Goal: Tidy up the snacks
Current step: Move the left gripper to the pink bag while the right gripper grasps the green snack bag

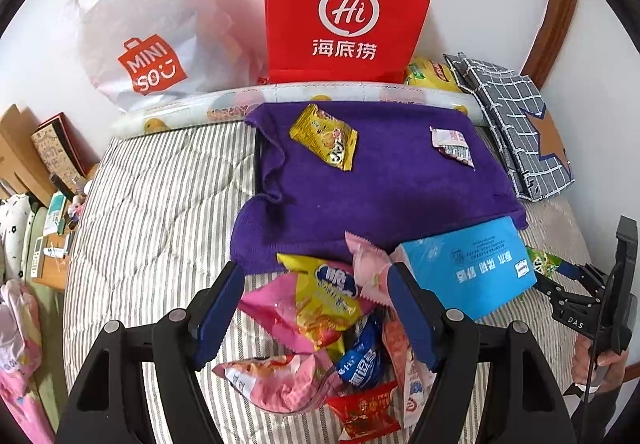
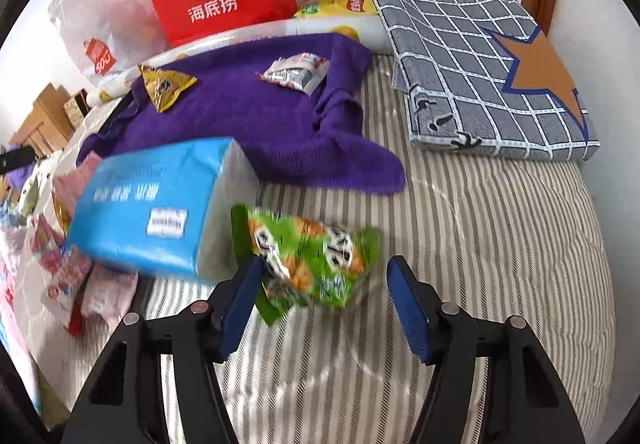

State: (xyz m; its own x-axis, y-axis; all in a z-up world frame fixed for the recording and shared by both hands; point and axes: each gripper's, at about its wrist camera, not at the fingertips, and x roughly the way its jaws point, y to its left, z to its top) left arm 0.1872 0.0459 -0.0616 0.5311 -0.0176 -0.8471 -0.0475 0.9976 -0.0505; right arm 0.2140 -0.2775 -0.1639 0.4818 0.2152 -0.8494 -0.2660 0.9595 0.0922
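L gripper (image 1: 316,296) open, jaws either side of the snack pile (image 1: 320,324) on the striped bed (image 1: 160,204), not clamping. R gripper (image 2: 324,284) open around green snack pack (image 2: 308,260); L pad touching it, R pad clear. Blue tissue pack (image 2: 152,204) just beside; two snacks on purple towel (image 2: 260,124).

A red paper bag (image 1: 348,8) stands behind a purple towel (image 1: 380,188) on the striped bed (image 1: 160,196).
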